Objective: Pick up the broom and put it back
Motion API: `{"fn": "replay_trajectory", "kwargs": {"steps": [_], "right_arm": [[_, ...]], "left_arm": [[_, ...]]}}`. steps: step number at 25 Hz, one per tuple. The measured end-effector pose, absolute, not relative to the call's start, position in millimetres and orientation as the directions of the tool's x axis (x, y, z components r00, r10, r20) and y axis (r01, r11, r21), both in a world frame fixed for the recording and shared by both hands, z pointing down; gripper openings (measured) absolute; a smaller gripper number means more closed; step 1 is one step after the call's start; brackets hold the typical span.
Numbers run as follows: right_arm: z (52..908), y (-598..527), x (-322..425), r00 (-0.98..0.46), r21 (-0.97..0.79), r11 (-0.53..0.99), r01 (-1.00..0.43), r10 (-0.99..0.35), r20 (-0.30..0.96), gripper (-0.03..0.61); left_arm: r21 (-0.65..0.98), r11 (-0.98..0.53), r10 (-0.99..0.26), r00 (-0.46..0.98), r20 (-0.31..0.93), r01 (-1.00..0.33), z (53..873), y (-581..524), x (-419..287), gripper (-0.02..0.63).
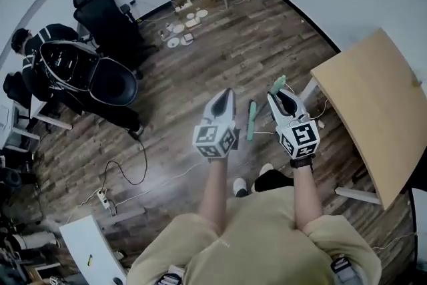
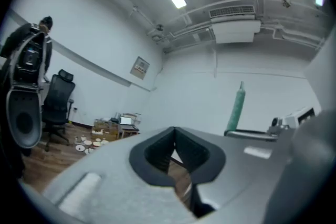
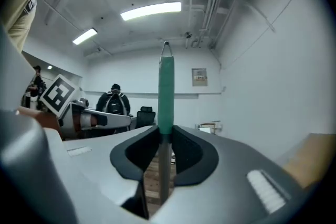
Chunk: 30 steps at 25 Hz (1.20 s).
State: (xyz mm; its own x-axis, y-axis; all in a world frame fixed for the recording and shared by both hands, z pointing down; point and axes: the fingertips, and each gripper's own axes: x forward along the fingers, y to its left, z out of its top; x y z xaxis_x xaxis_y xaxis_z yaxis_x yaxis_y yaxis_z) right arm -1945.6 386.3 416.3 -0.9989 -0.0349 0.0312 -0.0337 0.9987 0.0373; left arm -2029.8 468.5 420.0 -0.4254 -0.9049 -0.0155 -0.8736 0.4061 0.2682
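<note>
We see the right gripper [image 3: 166,131] clamped on the upright broom [image 3: 166,86] with green grip and grey metal shaft, at frame centre. We log the left gripper [image 2: 175,132] as pinched narrow, empty.

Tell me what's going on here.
A person stands on a wood floor with a gripper in each hand. The right gripper has its jaws shut on the broom, whose handle stands upright between them. The left gripper is beside it, jaws together and empty. The broom is not yet put back.
</note>
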Motion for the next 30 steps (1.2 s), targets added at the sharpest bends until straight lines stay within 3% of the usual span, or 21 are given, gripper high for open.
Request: {"fn": "replay_trajectory", "kwargs": {"steps": [4,8,14,18,25,30], "right_arm": [[475,301,-1931,-0.985,0.003,0.986,-0.168,-0.168,-0.028,0.080],[449,209,-1964,-0.963,0.012,0.963,-0.270,-0.270,0.001,0.080],[492,75,-1949,-0.901,-0.048,0.900,-0.432,-0.429,0.067,0.081],[526,44,-1931,-0.858,-0.034,0.868,-0.495,-0.482,0.177,0.083],[582,-4,-1888,-0.764,-0.135,0.761,-0.635,-0.593,0.253,0.084],[649,-1,-1898,-0.720,-0.150,0.729,-0.668,-0.583,0.376,0.084]], "left_arm": [[0.197,0.302,-0.949,-0.313,-0.025,-0.933,478,371,-2015,0.002],[0.153,0.225,-0.974,-0.224,0.025,-0.962,439,255,-2048,0.002],[0.071,0.036,-0.996,-0.030,0.084,-0.997,446,115,-2018,0.002],[0.115,-0.069,-0.978,0.090,0.190,-0.991,482,59,-2002,0.002],[0.160,-0.184,-0.941,0.221,0.256,-0.970,524,-10,-1981,0.002],[0.200,-0.239,-0.904,0.293,0.310,-0.950,573,-30,-1983,0.002]]}}
